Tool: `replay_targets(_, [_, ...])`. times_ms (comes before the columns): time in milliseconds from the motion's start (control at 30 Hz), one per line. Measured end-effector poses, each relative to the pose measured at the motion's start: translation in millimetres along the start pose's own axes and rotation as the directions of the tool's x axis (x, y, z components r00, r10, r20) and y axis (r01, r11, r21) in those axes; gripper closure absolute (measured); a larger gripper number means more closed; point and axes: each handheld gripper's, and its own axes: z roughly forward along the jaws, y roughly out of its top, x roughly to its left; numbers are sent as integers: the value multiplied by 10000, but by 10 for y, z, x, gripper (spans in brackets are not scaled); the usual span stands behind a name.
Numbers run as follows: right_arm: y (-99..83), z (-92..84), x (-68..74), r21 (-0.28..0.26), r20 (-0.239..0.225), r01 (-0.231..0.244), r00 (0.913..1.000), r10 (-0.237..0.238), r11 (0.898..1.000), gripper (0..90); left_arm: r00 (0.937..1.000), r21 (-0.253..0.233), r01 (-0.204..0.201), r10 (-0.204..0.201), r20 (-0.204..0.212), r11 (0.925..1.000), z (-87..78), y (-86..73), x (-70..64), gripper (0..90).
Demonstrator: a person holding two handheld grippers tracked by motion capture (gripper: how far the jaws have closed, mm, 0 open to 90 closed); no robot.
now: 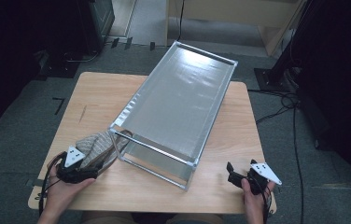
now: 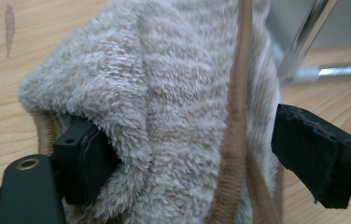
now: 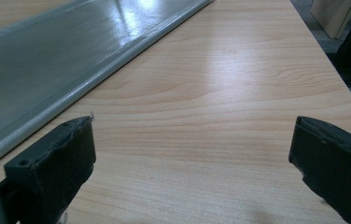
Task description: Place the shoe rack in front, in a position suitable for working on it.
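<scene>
Slipper lies on table at near-left corner of rack, long axis diagonal, far end tucked under rack frame. Left gripper spread, slipper between jaws, right pad clear. Right gripper spread wide over bare wood.

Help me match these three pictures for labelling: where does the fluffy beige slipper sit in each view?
High view: the slipper lies lower left, at the near left leg of the rack, under the left gripper.
Left gripper view: it spans the middle, between the open jaws.
Right gripper view: no slipper here, just the rack's grey fabric edge, upper left.
Shared landmark: the wooden table.
</scene>
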Motion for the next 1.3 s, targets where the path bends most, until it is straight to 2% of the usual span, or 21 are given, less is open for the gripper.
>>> replay_targets(67, [1,1,1,22,22,19,10000,-19,10000,6,9989,251,-282,291,-379,9993,34,-18,-29,177])
replay_targets(133, [1,3,2,24,37,41,10000,-41,10000,6,9928,283,-609,635,-1016,9977,38,-28,-49,281])
replay_targets(200, [1,1,5,52,66,28,10000,-28,10000,6,9877,128,-563,576,-1456,9983,22,-45,-51,436])
replay_targets(300, [3,-5,3,41,55,-7,10000,6,10000,6,9879,-141,-366,340,-1516,9992,4,-72,-7,608])
replay_targets(400, [8,-32,13,-41,-27,53,10000,-53,10000,6,9894,-480,-93,23,-1450,9988,-39,-91,33,720])
replay_targets(433, [8,-42,29,2,-35,71,10000,-71,10000,6,9908,-699,166,-258,-1331,9974,-63,-95,58,740])
replay_targets(467, [7,-45,45,-21,-76,297,9995,-297,9996,6,9917,-957,524,-631,-1123,9940,-93,-96,84,752])
replay_targets(533, [7,-57,100,70,-271,280,9992,-278,9996,6,9907,-1553,1045,-1166,-704,9823,-172,-90,143,764])
replay_targets(567, [9,-65,133,88,-466,270,9986,-265,9996,5,9898,-1866,1203,-1322,-528,9750,-213,-85,165,767])
replay_targets(633, [19,-80,218,62,-851,204,9962,-198,9998,5,9869,-2534,1522,-1608,-132,9553,-299,-68,196,769])
replay_targets(700, [43,-101,321,-44,-1313,113,9913,-117,9999,5,9850,-3071,1685,-1719,161,9366,-380,-38,208,770])
replay_targets(867, [101,-144,562,-410,-1682,597,9836,-658,9974,5,9799,-4044,1978,-1913,568,8929,-567,77,171,769])
replay_targets(933, [94,-137,604,-421,-1783,599,9817,-665,9973,5,9765,-4461,2135,-2039,700,8691,-666,147,161,769])
replay_targets(1033, [56,-94,628,-215,-1772,632,9820,-661,9978,5,9780,-5126,2062,-1925,804,8335,-829,307,124,769])
replay_targets(1100, [24,-53,627,-84,-1718,666,9829,-671,9977,5,9823,-5535,1848,-1699,786,8121,-934,422,59,769])
replay_targets(1133, [10,-34,632,-8,-1722,693,9827,-684,9976,5,9849,-5778,1710,-1540,787,7980,-991,494,11,769])
replay_targets(1167, [-6,-11,637,76,-1684,790,9827,-766,9968,5,9861,-5933,1643,-1464,785,7881,-1022,538,-18,769])
replay_targets(1200, [-14,-4,650,167,-1668,737,9835,-699,9971,5,9874,-6144,1571,-1342,835,7732,-1073,609,-65,769])
replay_targets(1233, [-16,4,659,163,-1613,833,9837,-796,9964,5,9882,-6272,1529,-1260,874,7637,-1099,652,-91,769])
replay_targets(1267, [-16,5,662,124,-1622,866,9832,-834,9962,5,9882,-6455,1532,-1201,953,7482,-1130,710,-133,769])
replay_targets(1300, [-18,4,663,119,-1618,866,9833,-836,9962,5,9895,-6592,1448,-1074,971,7379,-1159,762,-169,769])
